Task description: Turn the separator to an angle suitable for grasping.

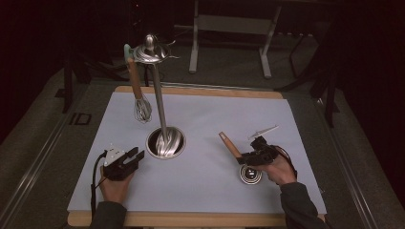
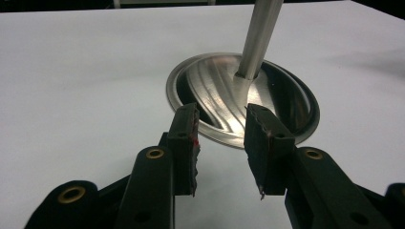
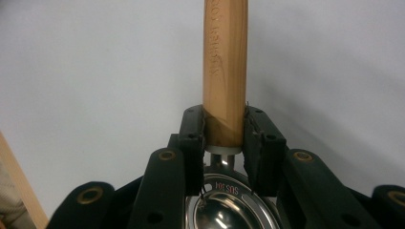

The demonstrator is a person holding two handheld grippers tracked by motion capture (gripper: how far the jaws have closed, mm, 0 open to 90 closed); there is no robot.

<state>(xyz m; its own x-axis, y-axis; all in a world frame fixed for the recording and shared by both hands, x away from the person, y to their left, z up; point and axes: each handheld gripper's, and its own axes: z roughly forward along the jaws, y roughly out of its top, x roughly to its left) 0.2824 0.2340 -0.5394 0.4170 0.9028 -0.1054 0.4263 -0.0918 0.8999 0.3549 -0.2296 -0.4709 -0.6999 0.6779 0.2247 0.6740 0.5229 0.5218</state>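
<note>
Nearest you, your left tongs (image 1: 135, 155) rest on the table (image 1: 200, 191), jaws apart with nothing between them, aimed at the steel stand's base (image 2: 267, 119); its pole is cut off in the left gripper view. A whisk (image 1: 139, 93) hangs from the stand's top. Your right tongs (image 1: 246, 156) clamp the ladle's wooden handle (image 3: 224, 76); its steel bowl (image 3: 224, 212) is half hidden behind the jaws, and rests on the table in the high view.

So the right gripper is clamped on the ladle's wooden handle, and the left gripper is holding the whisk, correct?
Not quite. The left gripper holds nothing: the left gripper view shows its jaws open and bare, pointed at the stand's metal base. The whisk hangs from the stand in the high view. The right gripper does clamp the ladle's wooden handle.
</note>
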